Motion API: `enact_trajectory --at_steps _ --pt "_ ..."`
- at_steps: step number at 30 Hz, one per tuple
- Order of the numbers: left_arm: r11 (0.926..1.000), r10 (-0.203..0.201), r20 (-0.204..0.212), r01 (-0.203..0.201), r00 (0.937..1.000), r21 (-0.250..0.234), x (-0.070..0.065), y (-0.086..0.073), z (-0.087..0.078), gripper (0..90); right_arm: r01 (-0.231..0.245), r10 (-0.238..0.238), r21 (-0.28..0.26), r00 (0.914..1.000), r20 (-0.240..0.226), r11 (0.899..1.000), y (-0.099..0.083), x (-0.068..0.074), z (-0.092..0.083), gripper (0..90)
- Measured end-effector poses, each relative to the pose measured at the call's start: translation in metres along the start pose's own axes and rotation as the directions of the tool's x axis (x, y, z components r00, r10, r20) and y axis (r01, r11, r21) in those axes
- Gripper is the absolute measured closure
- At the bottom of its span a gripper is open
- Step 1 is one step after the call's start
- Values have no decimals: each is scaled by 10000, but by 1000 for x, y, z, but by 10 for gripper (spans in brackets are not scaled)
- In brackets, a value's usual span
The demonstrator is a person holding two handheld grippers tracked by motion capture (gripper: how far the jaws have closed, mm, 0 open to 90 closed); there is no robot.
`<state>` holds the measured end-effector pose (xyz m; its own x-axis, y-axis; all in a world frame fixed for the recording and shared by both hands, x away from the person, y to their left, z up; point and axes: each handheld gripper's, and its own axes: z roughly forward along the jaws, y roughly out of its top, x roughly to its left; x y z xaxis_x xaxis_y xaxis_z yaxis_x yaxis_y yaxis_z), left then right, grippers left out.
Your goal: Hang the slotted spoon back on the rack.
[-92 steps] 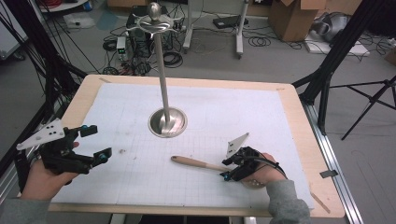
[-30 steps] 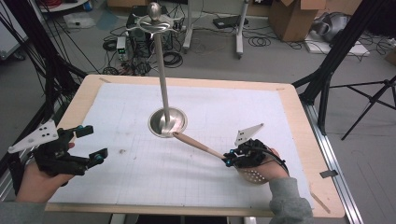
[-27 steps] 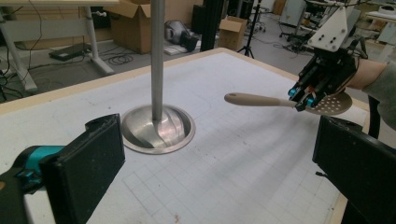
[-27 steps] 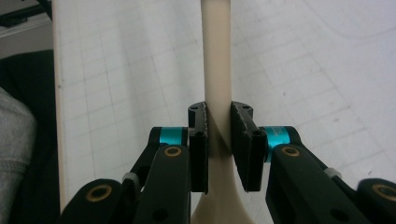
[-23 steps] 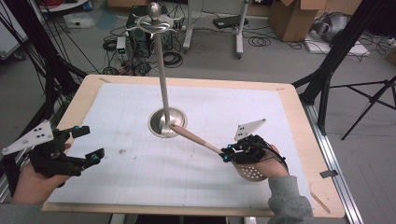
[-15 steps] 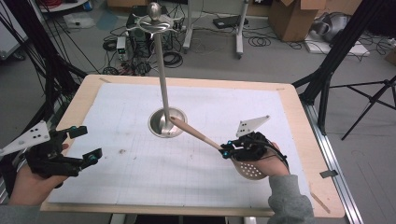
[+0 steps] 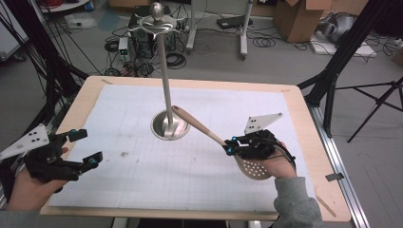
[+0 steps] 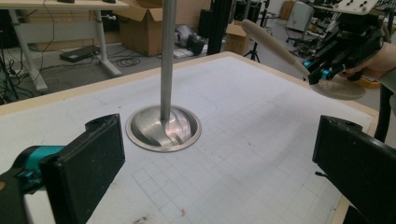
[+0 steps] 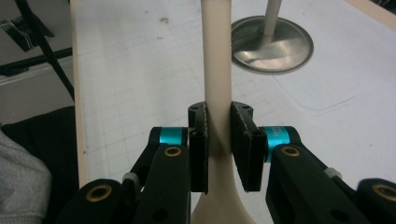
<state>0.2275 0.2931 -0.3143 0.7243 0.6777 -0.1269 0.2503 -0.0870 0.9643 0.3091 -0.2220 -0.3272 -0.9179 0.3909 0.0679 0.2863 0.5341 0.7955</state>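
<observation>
A cream slotted spoon (image 7: pixel 216 135) hangs in the air over the right half of the table, its perforated bowl (image 7: pixel 255 167) low by the hand and its handle tip slanting up toward the stand. My right gripper (image 7: pixel 230 146) is shut on its handle just above the bowl; in the right gripper view the pads (image 9: pixel 198 140) press both sides of the handle (image 9: pixel 217 70). A metal utensil stand (image 7: pixel 165 90) with a round base (image 7: pixel 169 126) and hooked top stands mid-table. My left gripper (image 7: pixel 85 149) rests open at the table's left edge, its jaws wide apart with nothing between them (image 8: pixel 219 172).
A white gridded mat (image 7: pixel 142 166) covers the wooden table (image 7: pixel 309 142). Black tripod legs (image 7: pixel 332 90) stand by the right rear corner, and cables, boxes and equipment lie on the floor beyond the far edge.
The right gripper has lifted the spoon off the mat and tipped its handle upward toward the stand. The left gripper has drawn back a little toward the left edge.
</observation>
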Motion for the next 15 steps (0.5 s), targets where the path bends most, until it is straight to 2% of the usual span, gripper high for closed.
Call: enact_trajectory --at_steps 4,11,15 --pt "10000 25 -13 -25 10000 -1 -1 1 0 26 29 -29 -60 9999 -102 10000 3 0 -5 777" --pt "10000 34 -11 -34 10000 16 -2 0 1 26 -5 9 -472 10000 98 9989 20 -4 -22 777" --pt "10000 10 57 -10 10000 -10 -2 1 2 26 -26 31 -513 9999 104 9987 26 -5 -27 777"
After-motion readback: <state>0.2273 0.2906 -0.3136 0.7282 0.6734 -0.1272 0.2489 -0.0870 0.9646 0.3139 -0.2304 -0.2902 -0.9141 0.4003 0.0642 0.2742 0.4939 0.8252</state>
